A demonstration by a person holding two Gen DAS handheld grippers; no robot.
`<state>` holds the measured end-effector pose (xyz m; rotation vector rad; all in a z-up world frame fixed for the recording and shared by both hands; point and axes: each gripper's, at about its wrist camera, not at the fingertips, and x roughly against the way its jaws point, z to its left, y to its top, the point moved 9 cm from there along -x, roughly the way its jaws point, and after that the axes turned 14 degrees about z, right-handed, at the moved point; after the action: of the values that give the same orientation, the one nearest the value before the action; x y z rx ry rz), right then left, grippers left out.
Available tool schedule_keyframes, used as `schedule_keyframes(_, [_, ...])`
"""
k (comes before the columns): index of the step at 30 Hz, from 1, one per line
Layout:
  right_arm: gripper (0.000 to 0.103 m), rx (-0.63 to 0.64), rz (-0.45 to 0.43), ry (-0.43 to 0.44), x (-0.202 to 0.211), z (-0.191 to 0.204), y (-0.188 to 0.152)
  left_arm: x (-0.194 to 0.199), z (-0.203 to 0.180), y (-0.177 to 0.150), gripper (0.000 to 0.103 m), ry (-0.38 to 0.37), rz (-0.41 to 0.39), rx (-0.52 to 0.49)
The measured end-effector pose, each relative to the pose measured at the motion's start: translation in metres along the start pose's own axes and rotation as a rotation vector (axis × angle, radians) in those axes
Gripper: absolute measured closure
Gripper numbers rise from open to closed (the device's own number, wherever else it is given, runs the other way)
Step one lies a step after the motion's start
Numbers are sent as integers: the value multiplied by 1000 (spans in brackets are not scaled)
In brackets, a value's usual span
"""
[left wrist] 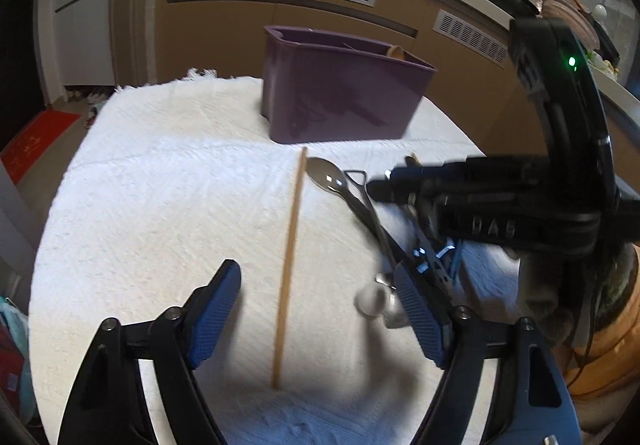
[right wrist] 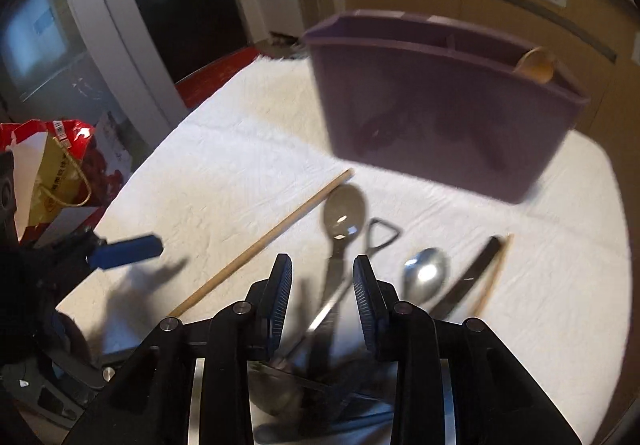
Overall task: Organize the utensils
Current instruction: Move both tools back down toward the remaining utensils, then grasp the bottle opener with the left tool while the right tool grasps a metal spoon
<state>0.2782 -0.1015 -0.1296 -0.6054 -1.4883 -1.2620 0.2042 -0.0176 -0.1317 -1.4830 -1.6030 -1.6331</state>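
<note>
The left gripper (left wrist: 320, 309) hangs open over a chopstick (left wrist: 290, 257). The right gripper (right wrist: 322, 281) straddles a spoon (right wrist: 340, 229); grip unclear through blur.

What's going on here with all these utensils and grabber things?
A person holds a two-finger gripper in each hand, sorting utensils on a white cloth into a purple caddy. The right gripper is down over a pile, its jaws straddling a spoon handle; a firm grip isn't clear. The left gripper hangs open over a wooden chopstick. One wooden utensil already stands in the caddy.
</note>
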Motion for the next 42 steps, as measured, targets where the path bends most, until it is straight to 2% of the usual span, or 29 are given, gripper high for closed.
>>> schedule_keyframes(1, [70,-13,-14,-21,5,-6,0,-2,-7,-2,40,-21,16,-11])
schedule_keyframes(2, [70,-32,-30,-46,11,-16,0,-5,-14,-3,44,-39,28,-24])
schedule_keyframes(6, [69,-122,-61,-101,27,-55,-15,-13,-39,-1,49,-77,49,-77])
schedule_keyframes(9, [69,-168,-75,-122,39,-79,-32,-22,-47,13,61,-97,67,-63])
schedule_keyframes(11, [69,-190,-86,-144,39,-91,-43,-29,-43,27,79,-95,86,-27])
schedule_keyframes(12, [69,-200,-88,-154,38,-96,-48,-33,-38,34,82,-90,99,-2])
schedule_keyframes(15, [69,-216,-87,-162,31,-104,-59,-51,-31,44,83,-88,180,44])
schedule_keyframes(19, [68,-233,-93,-152,28,-110,-67,-71,-42,46,83,-33,246,1])
schedule_keyframes(23, [68,-239,-101,-138,27,-111,-67,-82,-46,58,83,95,248,-41])
schedule_keyframes(28, [68,-219,-108,-151,28,-106,-66,-88,-54,63,83,162,258,-105])
schedule_keyframes(33, [68,-217,-106,-152,30,-105,-67,-75,-46,53,88,128,211,-99])
schedule_keyframes(36, [68,-202,-109,-142,35,-98,-66,-53,-37,43,90,143,141,-92])
schedule_keyframes(38, [68,-187,-107,-134,37,-92,-63,-36,-30,41,97,141,90,-70])
schedule_keyframes(42, [68,-157,-96,-114,37,-79,-52,-6,-12,41,97,119,20,-12])
